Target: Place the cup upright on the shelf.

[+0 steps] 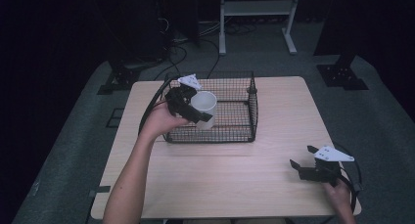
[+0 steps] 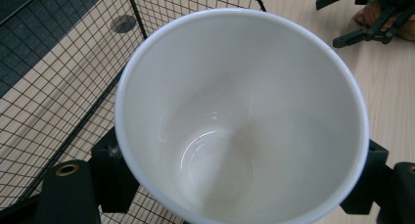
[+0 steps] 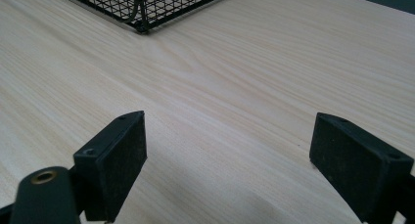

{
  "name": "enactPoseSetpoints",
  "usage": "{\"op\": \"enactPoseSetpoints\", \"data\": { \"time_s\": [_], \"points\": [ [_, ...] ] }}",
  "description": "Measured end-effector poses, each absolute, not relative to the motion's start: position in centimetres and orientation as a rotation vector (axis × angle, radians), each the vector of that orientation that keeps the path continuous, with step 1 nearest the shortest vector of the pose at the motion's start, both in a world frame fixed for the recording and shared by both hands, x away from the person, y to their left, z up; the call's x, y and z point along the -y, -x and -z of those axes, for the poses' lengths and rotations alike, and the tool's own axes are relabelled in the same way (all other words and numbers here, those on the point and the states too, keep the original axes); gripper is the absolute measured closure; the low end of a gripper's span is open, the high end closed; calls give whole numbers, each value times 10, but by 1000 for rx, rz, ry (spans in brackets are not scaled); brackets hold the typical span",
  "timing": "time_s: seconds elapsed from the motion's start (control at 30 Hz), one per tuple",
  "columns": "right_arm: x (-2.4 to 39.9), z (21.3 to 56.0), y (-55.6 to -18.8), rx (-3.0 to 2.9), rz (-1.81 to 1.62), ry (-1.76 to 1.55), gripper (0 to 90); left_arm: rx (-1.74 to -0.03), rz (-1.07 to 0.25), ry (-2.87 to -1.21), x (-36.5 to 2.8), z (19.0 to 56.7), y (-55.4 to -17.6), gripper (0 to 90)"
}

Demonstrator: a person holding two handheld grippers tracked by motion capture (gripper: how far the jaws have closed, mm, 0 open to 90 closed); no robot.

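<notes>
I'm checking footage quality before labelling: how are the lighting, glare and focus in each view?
High view: dim, surroundings nearly black, table lit, left gripper soft. Left gripper view: white cup evenly lit, faint glare arc at its bottom. Right gripper view: wood grain sharp, near pads slightly soft, basket crisp.

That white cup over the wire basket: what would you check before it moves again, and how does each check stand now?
1. Grip: the left tool has a jaw on each side of the white cup. Ok.
2. Cup contents: in the left gripper view the cup is empty, so nothing can spill. Ok.
3. Position: the cup sits over the near left part of the wire basket. Whether it touches the floor of the basket: cannot tell.
4. Basket floor near the cup: bare mesh. Ok.
5. The right tool is open, low over the table, far from the basket. Ok.
</notes>
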State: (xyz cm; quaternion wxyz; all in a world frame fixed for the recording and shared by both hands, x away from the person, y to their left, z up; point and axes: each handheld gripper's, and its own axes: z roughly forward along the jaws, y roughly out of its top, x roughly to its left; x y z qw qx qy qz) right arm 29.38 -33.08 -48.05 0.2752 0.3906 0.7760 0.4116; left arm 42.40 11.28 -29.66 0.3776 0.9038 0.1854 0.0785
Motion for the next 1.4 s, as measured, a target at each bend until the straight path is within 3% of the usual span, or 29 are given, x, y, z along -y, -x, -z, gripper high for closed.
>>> {"op": "enactPoseSetpoints", "data": {
  "time_s": [1.4],
  "points": [
    [331,480,-294,-2085,-1110,-1045,131,-568,-224,-2309,-93,311,-485,210]
  ]
}}
